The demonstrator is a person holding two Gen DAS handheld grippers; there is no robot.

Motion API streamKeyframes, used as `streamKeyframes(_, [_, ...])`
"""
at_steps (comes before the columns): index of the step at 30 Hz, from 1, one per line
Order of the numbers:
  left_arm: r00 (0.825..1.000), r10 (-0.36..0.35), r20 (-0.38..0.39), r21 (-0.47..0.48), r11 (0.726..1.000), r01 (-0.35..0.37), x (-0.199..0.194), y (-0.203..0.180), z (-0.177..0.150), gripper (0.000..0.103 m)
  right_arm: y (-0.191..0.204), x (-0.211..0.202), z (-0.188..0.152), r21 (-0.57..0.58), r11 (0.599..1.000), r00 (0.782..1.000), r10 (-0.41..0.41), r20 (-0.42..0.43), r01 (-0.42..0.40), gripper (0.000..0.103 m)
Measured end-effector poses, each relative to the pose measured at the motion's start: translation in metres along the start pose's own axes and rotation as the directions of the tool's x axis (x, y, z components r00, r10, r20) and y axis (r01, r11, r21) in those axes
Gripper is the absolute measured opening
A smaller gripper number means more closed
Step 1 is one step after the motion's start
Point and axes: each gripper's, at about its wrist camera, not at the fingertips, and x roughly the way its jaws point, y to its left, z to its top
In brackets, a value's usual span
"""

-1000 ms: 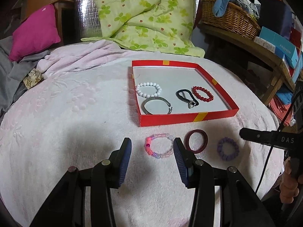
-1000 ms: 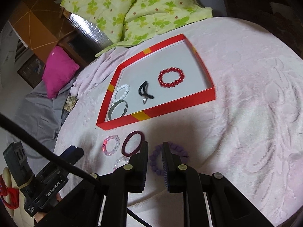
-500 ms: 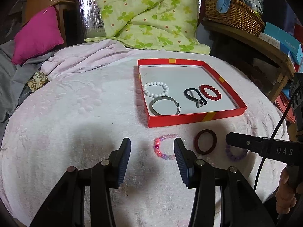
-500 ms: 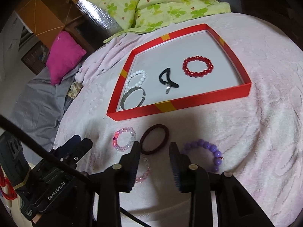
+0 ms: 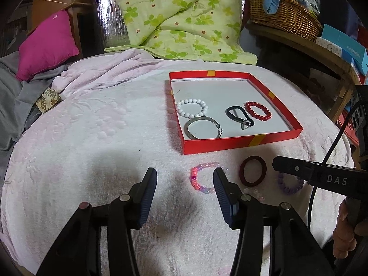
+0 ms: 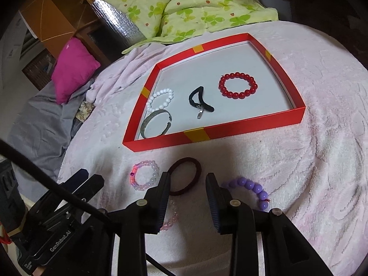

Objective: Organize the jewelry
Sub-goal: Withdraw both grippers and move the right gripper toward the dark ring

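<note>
Readable text first: "DAS" on the right gripper [image 5: 289, 169] body as seen from the left wrist view, "GenRobot.AI" on the left gripper [image 6: 85, 179] body in the right wrist view, "FASHION" on a blue box [image 5: 345, 43] on the wooden shelf [image 5: 310, 48].

Surface: pale pink plush blanket [image 5: 92, 126] with an embossed pattern, over a rounded top; can't tell what is under it. Behind it: green clover-print quilt [image 5: 181, 16], magenta cushion [image 5: 46, 48], grey cloth [image 5: 13, 99], wicker basket [image 5: 285, 16] on the shelf.

Red tray [image 6: 230, 131] with yellow tape marks, white floor, long side across both views. In it: white bead bracelet [image 6: 161, 100], open silver bangle [image 6: 156, 124] just beside it with its gap facing right, black hair tie [image 6: 200, 101] with a metal charm, pinched long and lying diagonal, red bead bracelet [image 6: 238, 86] well to the right.

On the blanket in front of the tray, left to right: pink bead bracelet [image 6: 143, 178], maroon hair tie [image 6: 186, 176], purple bead bracelet [image 6: 250, 188]. A clear pink bracelet [image 6: 171, 218] sits mostly hidden under the right gripper.

Left jaws opening, nothing between them; pink bead bracelet is just beyond the right fingertip. Right jaws apart, gripping nothing, with the maroon tie's near edge at their tips. All lie flat.
</note>
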Motion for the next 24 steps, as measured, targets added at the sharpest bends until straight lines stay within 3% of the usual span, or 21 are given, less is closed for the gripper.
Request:
streamKeyframes(8, [1.0, 0.015, -0.008, 0.009, 1.0, -0.015, 0.002, -0.001, -0.001, 0.053, 0.004, 0.008, 0.0, -0.017, 1.0, 1.0, -0.023, -0.011, 0.022, 0.034])
streamKeyframes(12, [0.999, 0.026, -0.019, 0.01, 1.0, -0.026, 0.004, 0.0, -0.002, 0.06, 0.001, 0.011, 0.001, -0.008, 0.999, 0.999, -0.031, -0.019, 0.031, 0.034])
streamKeyframes(24, [0.991, 0.041, -0.125, -0.055, 0.997, -0.048, 0.028, 0.018, -0.009, 0.062, 0.001, 0.034, 0.009, -0.023, 0.997, 0.995, -0.078, -0.06, 0.076, 0.034])
